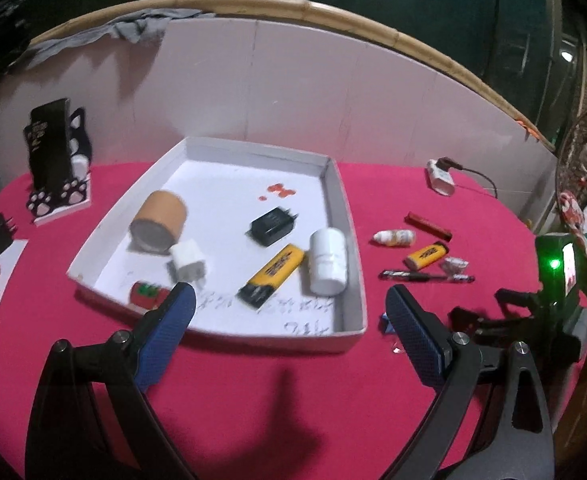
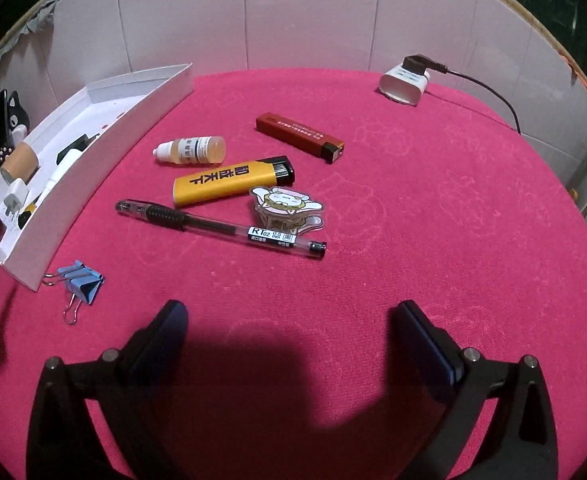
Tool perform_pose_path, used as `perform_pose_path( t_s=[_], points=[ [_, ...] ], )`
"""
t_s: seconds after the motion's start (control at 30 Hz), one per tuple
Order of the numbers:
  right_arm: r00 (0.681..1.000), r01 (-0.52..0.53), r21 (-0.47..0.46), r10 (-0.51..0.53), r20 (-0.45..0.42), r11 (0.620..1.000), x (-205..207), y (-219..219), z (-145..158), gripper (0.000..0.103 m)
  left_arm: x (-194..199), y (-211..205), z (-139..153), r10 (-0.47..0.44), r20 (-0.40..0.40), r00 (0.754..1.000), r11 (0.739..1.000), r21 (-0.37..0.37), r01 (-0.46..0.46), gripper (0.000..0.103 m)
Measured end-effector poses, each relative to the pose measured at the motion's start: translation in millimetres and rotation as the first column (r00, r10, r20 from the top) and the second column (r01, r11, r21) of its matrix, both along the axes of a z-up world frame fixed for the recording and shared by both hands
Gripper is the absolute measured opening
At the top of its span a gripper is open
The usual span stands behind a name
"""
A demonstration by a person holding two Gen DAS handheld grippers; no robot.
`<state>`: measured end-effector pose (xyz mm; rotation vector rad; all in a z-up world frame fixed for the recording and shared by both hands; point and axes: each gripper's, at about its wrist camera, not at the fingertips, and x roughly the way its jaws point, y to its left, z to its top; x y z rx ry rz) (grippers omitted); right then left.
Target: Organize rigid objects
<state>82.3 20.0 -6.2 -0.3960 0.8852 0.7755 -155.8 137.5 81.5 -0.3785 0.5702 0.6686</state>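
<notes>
Hovering both claws above the magenta cloth-covered surface [image 2: 413, 208], I hold nothing in either: the left claw [image 1: 289, 312] stands wide open over the near rim of the shallow white cardboard tray [image 1: 353, 240], and the right claw [image 2: 289, 320] is spread equally wide, low over bare cloth. The tray already contains a brown cardboard cylinder [image 1: 159, 222], a white plug adapter [image 1: 188, 265], a black charger block [image 1: 271, 224], a yellow-and-black lighter [image 1: 273, 276], a white plastic bottle [image 1: 327, 262] and a small red item [image 1: 145, 294] too blurred to name. Unsorted pieces lie to the tray's right: a clear gel pen with a black grip [image 2: 219, 224], a second yellow lighter [image 2: 233, 182] just beyond it, a small translucent dropper bottle [image 2: 191, 150], a slim dark-red lighter [image 2: 299, 138], a cartoon acrylic clip [image 2: 285, 206] touching the pen, and a blue binder clip [image 2: 79, 282] near the tray's corner. Risks, as I judge them: the pen and dropper bottle are round and may roll away from closing fingers; the pen, yellow lighter and acrylic clip are crowded, so a wide claw could nudge neighbours or pinch two at once; the flat clip offers little edge against soft cloth; the left claw, so near the light tray wall, could shove or tip it; and, judging by the left view, the two claws sit close enough to collide.
</notes>
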Motion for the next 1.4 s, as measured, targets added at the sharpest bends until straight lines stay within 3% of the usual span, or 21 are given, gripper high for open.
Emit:
perform_pose_path(
  t_s=[0.2, 0.53, 0.83, 1.07, 1.4],
  points=[
    [1.0, -0.001, 0.0, 0.001, 0.0, 1.0, -0.3, 0.0, 0.2, 0.103, -13.7, 0.4, -2.0, 0.056, -0.011, 0.998, 0.998, -0.032, -0.057, 0.097],
    [1.0, -0.001, 0.001, 0.001, 0.002, 1.0, 0.9, 0.3, -0.3, 0.103, -11.5, -3.2, -10.2, 0.062, -0.097, 0.993, 0.997, -0.027, -0.065, 0.097],
    [1.0, 0.0, 0.001, 0.0, 0.002, 1.0, 0.8, 0.4, -0.1, 0.103, -21.1, 16.4, -35.3, 0.135, -0.163, 0.977, 0.982, -0.108, -0.153, 0.097],
    [1.0, 0.001, 0.001, -0.001, 0.003, 1.0, 0.9, 0.3, 0.2, 0.103, -14.5, 8.3, -27.0, 0.099, -0.148, 0.984, 0.988, -0.104, -0.115, 0.097],
    [1.0, 0.001, 0.001, -0.001, 0.003, 1.0, 0.8, 0.7, 0.0, 0.103, -22.4, -2.2, -14.5, 0.068, -0.048, 0.997, 0.985, -0.153, -0.075, 0.097]
  ],
)
